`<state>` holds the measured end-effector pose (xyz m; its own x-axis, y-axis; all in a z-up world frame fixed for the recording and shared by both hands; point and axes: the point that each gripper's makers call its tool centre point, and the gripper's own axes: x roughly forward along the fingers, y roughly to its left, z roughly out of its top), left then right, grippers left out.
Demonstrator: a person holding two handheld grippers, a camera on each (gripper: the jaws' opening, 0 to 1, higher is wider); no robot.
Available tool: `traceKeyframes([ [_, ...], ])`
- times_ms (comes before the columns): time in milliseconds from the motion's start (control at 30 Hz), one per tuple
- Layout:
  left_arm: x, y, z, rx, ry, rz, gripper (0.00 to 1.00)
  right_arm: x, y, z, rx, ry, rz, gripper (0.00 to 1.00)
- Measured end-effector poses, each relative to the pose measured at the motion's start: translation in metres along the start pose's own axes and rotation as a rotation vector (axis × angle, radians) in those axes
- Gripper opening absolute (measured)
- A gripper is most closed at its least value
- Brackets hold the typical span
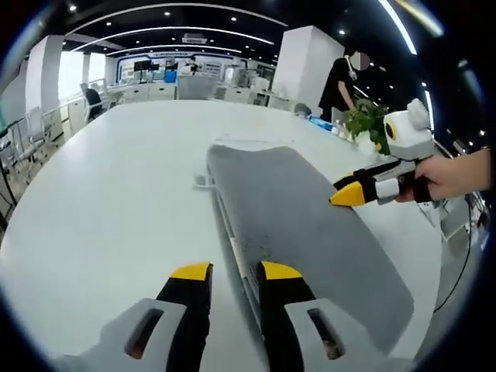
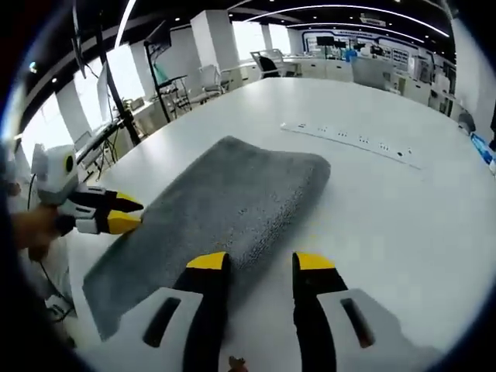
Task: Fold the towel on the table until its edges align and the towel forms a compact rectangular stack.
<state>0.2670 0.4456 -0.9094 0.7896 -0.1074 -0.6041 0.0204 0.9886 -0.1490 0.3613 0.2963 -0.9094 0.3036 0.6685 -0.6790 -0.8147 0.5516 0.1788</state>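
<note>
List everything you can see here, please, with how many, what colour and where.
towel: one, grey, folded into a long strip on the table
table: one, white, large, under the towel
socket strip: one, white, set in the table beyond the towel
plant: one, green, at the table's far edge
person: one, in black, standing beyond the table
chairs and desks: several, pale, in the room behind
left gripper: one, black with yellow tips, open at the towel's near edge
right gripper: one, black with yellow tips, open at the towel's edge
hand: one, holding the right gripper
</note>
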Motion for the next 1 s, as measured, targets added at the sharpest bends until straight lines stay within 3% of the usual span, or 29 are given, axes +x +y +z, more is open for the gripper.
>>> traceKeyframes([
  [333,0.005,-0.001,-0.004,-0.047,0.012,-0.027,0.22,-0.009,0.012,-0.01,0.07,-0.024,0.024,0.3],
  [700,0.007,-0.006,-0.005,-0.079,0.008,-0.052,0.16,-0.008,0.02,-0.024,0.163,-0.03,0.037,0.14],
  [833,0.008,-0.009,-0.005,-0.096,0.006,-0.059,0.13,-0.009,0.018,-0.026,0.17,-0.038,0.035,0.08],
  [1000,0.01,-0.017,-0.004,-0.055,0.008,-0.038,0.11,-0.014,0.015,-0.027,0.152,-0.042,0.033,0.07],
])
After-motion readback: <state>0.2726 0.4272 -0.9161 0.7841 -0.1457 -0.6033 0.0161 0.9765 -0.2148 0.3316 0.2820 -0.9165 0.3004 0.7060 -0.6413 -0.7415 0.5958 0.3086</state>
